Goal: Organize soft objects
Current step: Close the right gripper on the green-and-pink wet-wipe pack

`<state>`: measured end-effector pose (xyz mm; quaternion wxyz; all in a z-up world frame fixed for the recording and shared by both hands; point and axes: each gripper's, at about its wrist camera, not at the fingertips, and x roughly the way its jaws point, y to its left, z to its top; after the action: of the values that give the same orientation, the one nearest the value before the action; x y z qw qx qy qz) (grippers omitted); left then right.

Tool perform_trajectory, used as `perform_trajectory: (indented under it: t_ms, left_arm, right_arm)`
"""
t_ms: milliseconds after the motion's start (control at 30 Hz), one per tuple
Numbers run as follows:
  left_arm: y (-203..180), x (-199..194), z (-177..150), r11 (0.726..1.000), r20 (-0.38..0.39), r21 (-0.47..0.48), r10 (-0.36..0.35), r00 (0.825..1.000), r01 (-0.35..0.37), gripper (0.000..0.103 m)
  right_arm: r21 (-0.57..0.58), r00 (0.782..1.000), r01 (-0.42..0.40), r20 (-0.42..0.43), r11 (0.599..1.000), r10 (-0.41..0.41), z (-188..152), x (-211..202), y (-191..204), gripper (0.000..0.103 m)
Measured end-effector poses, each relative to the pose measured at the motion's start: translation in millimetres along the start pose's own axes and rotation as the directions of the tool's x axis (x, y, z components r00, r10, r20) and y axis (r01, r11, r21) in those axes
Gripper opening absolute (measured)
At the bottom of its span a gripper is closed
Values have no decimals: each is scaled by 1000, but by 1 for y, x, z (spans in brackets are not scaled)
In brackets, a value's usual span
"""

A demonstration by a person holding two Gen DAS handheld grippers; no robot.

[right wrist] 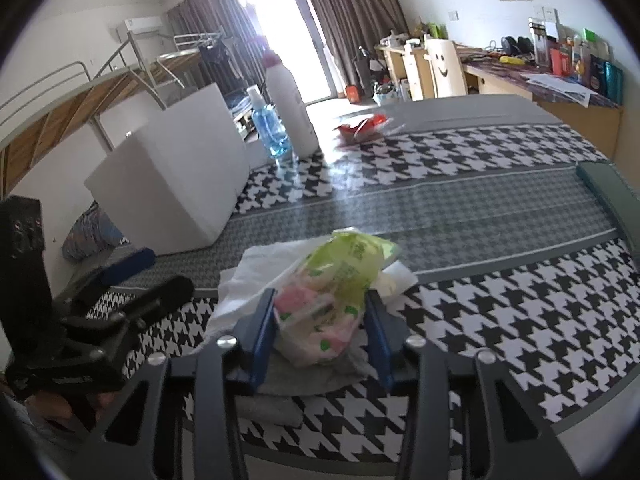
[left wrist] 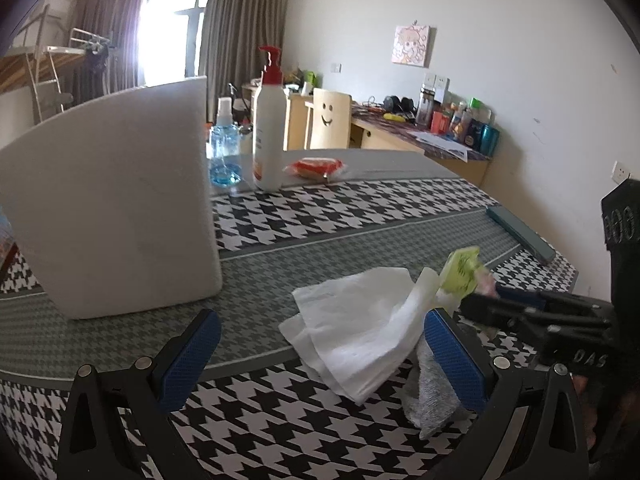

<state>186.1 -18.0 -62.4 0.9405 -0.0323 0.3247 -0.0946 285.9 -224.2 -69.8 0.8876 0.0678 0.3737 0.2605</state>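
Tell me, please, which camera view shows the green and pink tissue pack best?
The right wrist view: the tissue pack fills the centre, held between the right gripper fingers, green and pink print visible. The left wrist view shows only its green end beyond the white tissue, the rest hidden by that gripper.

A surface (left wrist: 360, 216) in black-and-white houndstooth with grey bands fills the lower frame. At left stands a white box (left wrist: 116, 200). Just right of it are a blue spray bottle (left wrist: 225, 148) and a tall white pump bottle (left wrist: 269, 120) with a red top, then a red packet (left wrist: 316, 169). A dark flat bar (left wrist: 520, 233) lies at the right edge. A cluttered wooden desk (left wrist: 400, 136) lines the far wall.
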Motion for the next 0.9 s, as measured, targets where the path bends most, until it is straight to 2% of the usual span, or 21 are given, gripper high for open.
perform_trajectory:
  t_ms: [300, 367, 433, 533, 700, 900]
  left_arm:
    - [2, 19, 2, 999, -78, -52, -11, 997, 7, 101]
    - [1, 23, 2, 998, -95, -57, -3, 995, -2, 97]
    - [0, 28, 2, 999, -117, -51, 1, 993, -7, 87]
    - [-1, 37, 0, 998, -154, -55, 5, 988, -14, 81]
    - [-8, 49, -3, 999, -200, -37, 19, 980, -27, 78]
    - [-19, 54, -3, 999, -219, 16, 45, 975, -42, 62]
  right_arm:
    - [21, 1000, 11, 28, 1000, -12, 3, -7, -10, 47]
    - [26, 1000, 9, 26, 1000, -10, 2, -6, -12, 47]
    - [28, 1000, 7, 26, 1000, -8, 1, -6, -13, 47]
    - [33, 999, 7, 32, 999, -8, 0, -8, -16, 47]
    - [37, 999, 9, 43, 999, -10, -1, -12, -20, 47]
    - [47, 999, 4, 47, 999, -6, -3, -14, -24, 47]
